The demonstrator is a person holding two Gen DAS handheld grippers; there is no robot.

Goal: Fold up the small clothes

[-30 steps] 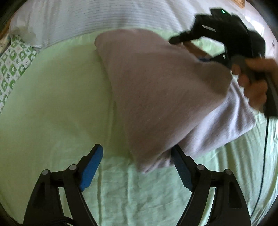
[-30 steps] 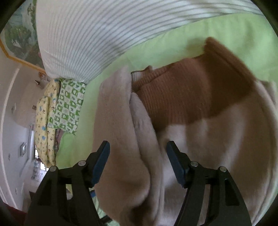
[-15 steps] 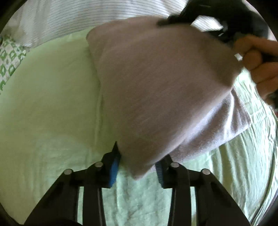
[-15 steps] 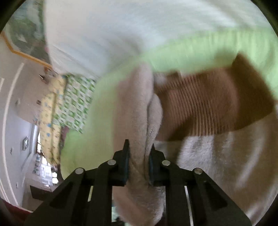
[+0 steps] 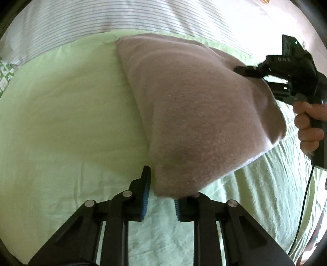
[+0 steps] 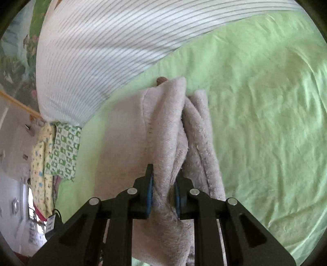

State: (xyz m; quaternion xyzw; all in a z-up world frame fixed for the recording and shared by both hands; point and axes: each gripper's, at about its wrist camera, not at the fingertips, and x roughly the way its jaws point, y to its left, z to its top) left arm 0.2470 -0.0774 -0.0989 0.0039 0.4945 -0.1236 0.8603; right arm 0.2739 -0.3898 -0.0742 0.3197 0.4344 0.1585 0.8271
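Nearest to me on the left wrist view, my left gripper has its blue pads drawn in on the near corner of the fleece garment. The cloth fills the narrow gap between the pads, so I read it as clamped on that corner, though the right pad is mostly hidden under the fabric.

On the right wrist view, my right gripper is pinched tight on a bunched ridge of the same garment, with pile bulging out on both sides of the pads. That grip looks firm.

Beyond the left gripper, the garment stretches away and to the right, lifted and taut over the green bed sheet, up to where the right gripper bites its far right corner, my right hand on the handle. So the held edge runs from near-left to far-right, one gripper on each end, and the body of the cloth lies forward of both. The far corner looks to rest on the sheet near the striped pillow.

My judgement: the next move carries both held corners forward over the far edge, so both ends must travel together to keep the fold square. A sliver of brown cloth peeks out at the garment's far end.
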